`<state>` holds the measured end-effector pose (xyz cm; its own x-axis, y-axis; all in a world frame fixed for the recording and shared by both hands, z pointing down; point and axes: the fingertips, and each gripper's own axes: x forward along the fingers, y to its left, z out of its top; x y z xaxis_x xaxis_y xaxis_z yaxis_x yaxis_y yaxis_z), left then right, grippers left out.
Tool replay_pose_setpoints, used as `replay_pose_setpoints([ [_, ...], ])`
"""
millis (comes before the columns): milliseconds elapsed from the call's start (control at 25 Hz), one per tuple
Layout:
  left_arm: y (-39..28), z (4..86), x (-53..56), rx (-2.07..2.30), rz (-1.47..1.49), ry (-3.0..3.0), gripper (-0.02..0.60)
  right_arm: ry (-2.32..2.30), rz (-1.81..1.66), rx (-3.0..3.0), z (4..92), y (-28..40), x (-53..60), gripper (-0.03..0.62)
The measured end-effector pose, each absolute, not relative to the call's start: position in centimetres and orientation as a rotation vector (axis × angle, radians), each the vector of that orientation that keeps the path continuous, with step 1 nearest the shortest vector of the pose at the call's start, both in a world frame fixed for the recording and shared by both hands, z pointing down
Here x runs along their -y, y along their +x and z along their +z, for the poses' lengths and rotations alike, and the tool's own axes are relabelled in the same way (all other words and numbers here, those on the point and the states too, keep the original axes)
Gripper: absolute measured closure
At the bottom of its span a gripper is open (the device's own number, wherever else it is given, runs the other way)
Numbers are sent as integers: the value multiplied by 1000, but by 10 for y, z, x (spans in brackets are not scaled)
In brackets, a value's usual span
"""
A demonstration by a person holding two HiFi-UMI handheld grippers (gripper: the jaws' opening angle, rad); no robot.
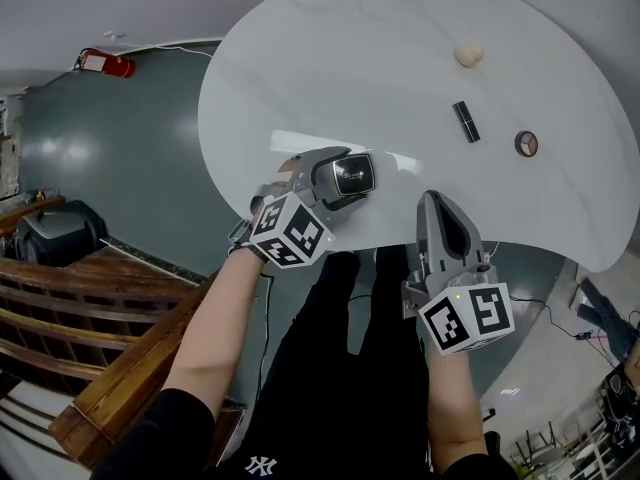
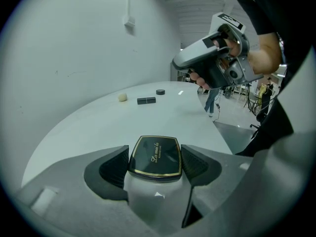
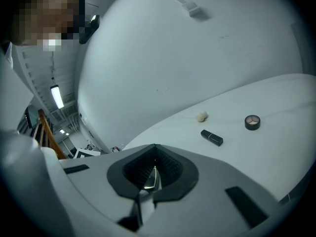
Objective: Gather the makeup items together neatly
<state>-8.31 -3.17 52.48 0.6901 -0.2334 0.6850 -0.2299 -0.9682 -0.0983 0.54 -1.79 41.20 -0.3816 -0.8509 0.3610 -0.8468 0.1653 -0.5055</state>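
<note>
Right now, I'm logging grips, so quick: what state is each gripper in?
Left gripper: closed on the black compact.
Right gripper: closed, empty.

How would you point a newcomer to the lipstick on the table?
On the white round table, three small things lie apart toward the far right in the head view. The lipstick is the middle one, between the beige puff and the round pot. It is the only long black tube, and it lies flat.

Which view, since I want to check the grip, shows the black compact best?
The left gripper view: the black compact sits clamped between the jaws of the left gripper, its gold rim and lid script clear. The head view shows it small and glary in that gripper. The right gripper view does not show it.
</note>
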Motion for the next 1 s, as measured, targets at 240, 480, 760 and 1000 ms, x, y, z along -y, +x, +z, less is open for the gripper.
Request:
replay_pose_setpoints([
  [240,-88,529,31,-384,-1152,-2885,247,-1758,-1034,-2396,415,-5,12,582],
  [480,-89,530,31,-387,-1125,-2913,245,-1771,-1037,-2391,415,-11,9,582],
  [760,-90,527,34,-415,-1080,-2944,242,-1780,-1044,-2374,417,-10,3,582],
  [1000,-95,507,40,-450,-1016,-3022,243,-1786,-1028,-2375,408,-10,2,582],
])
